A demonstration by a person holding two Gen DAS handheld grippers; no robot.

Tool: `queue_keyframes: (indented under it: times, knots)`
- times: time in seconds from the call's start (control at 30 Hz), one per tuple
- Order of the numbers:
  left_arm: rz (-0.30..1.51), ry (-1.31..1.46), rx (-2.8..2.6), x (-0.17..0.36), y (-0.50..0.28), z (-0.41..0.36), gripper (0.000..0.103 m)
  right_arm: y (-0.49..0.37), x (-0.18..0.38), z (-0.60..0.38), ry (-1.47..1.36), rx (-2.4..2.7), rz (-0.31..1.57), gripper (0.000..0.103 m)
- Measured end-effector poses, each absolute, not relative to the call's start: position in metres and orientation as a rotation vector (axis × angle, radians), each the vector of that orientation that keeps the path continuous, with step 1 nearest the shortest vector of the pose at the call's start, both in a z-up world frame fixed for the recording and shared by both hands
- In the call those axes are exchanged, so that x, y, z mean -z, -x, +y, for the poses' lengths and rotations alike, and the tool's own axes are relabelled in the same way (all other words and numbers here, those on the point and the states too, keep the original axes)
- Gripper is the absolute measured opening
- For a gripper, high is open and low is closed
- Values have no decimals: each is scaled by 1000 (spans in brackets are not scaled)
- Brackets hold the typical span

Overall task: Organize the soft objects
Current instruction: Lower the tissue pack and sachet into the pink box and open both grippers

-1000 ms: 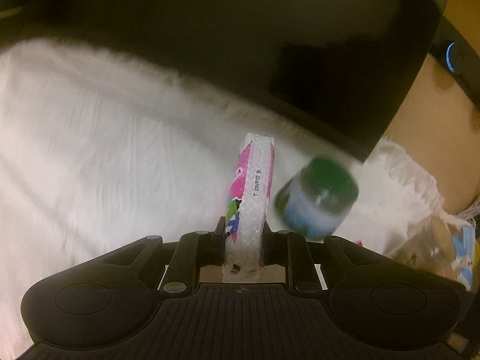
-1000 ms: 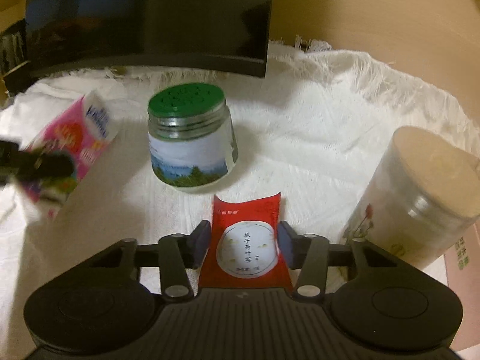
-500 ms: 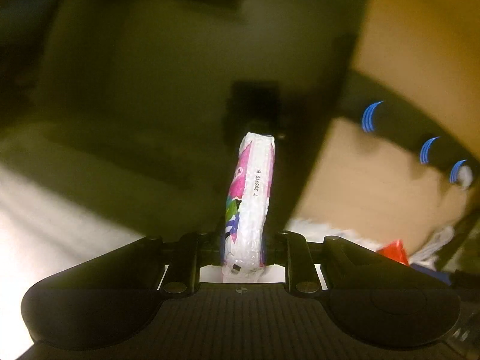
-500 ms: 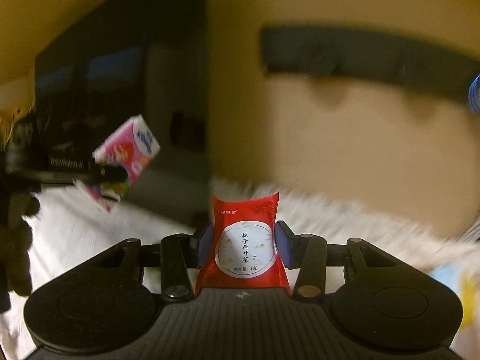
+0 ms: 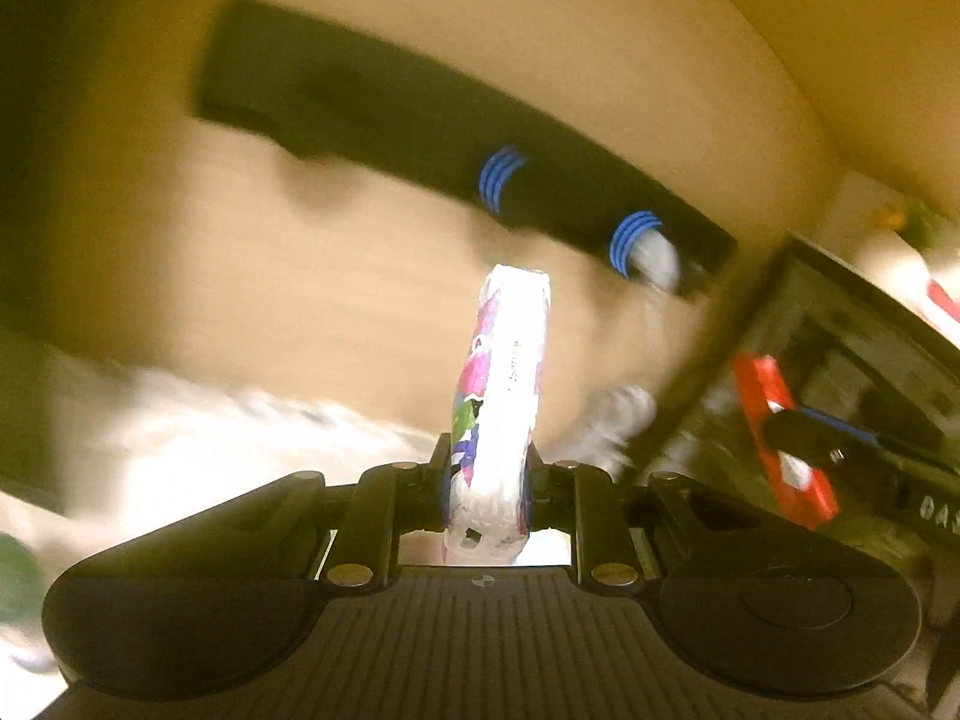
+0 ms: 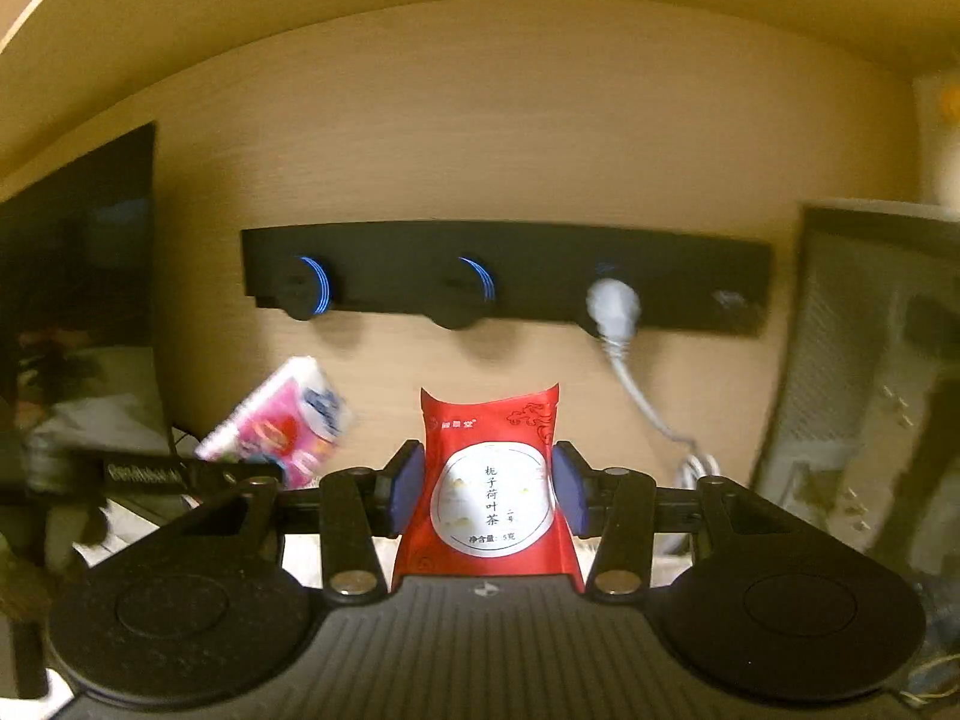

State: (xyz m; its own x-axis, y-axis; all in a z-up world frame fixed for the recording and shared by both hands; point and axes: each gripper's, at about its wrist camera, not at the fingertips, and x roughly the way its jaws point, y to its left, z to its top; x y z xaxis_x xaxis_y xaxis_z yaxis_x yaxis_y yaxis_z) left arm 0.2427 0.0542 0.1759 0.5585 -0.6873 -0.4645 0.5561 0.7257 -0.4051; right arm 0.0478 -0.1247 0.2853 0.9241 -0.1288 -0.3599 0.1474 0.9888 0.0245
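Both tools grip: left (image 5: 486, 489) pinches tissue pack (image 5: 501, 408), right (image 6: 487, 495) red tea sachet (image 6: 489, 480).

Left gripper (image 5: 485, 495) and right gripper (image 6: 487, 492): matte black ribbed housing, two round raised discs either side, black linkage bars with brass-coloured screws, small cross mark at centre, blue finger pads (image 6: 407, 489), white lettering on the left gripper's side seen from right wrist.

Black power strip (image 6: 504, 270), white plug (image 6: 612, 303)
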Motion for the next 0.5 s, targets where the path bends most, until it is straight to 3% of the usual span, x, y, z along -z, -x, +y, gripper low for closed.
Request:
queue_keyframes:
  times: [0.37,0.5]
  knots:
    - [921,383,857,-83,-240,-17,24,-51,-243,-186,-176,175,498,47]
    - [990,276,722,-42,-242,-23,25,-71,-206,-188,-217,151,592,47]
